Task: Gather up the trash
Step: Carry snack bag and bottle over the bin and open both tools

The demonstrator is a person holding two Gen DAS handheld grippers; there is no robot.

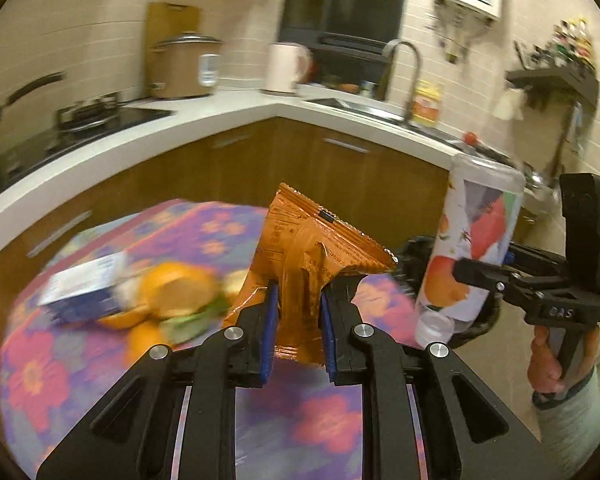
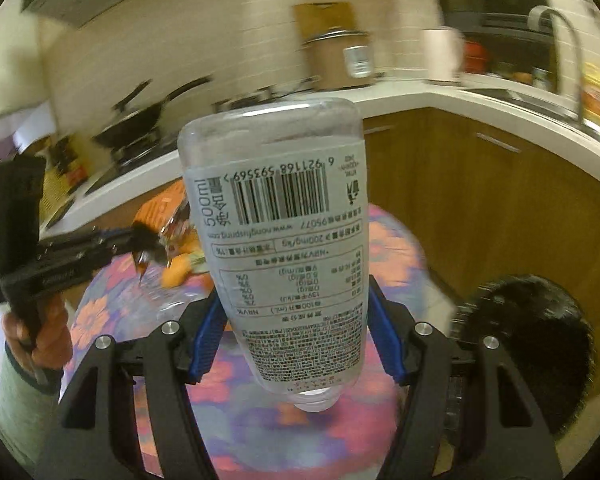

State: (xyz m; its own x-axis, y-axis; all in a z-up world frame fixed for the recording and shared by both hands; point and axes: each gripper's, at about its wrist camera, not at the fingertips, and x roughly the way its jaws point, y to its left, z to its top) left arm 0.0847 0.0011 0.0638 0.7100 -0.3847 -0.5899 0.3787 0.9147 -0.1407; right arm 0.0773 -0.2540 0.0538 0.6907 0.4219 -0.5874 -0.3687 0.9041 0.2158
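Here both grippers are raised above the round table (image 1: 312,420), which has a purple cloth with red and orange flowers. The left gripper (image 1: 298,300) points forward, and its blue-padded fingers (image 1: 271,320) are closed on an orange snack wrapper (image 1: 312,248). The wrapper is thin, shiny and crinkled, with a zigzag edge at the top, and it stands up between the fingers. The right gripper (image 2: 296,320) is held level beside it, with a hand (image 1: 556,360) on the black handle. Its blue pads press on both sides of a plastic bottle (image 2: 284,240), which is upside down with the cap below. The bottle is clear and smooth, and its white label shows a barcode. On the cloth lie orange peels (image 1: 172,292), green leaves and a small blue and white carton (image 1: 84,284), all blurred. A black bin (image 2: 540,360) is near the table's edge.
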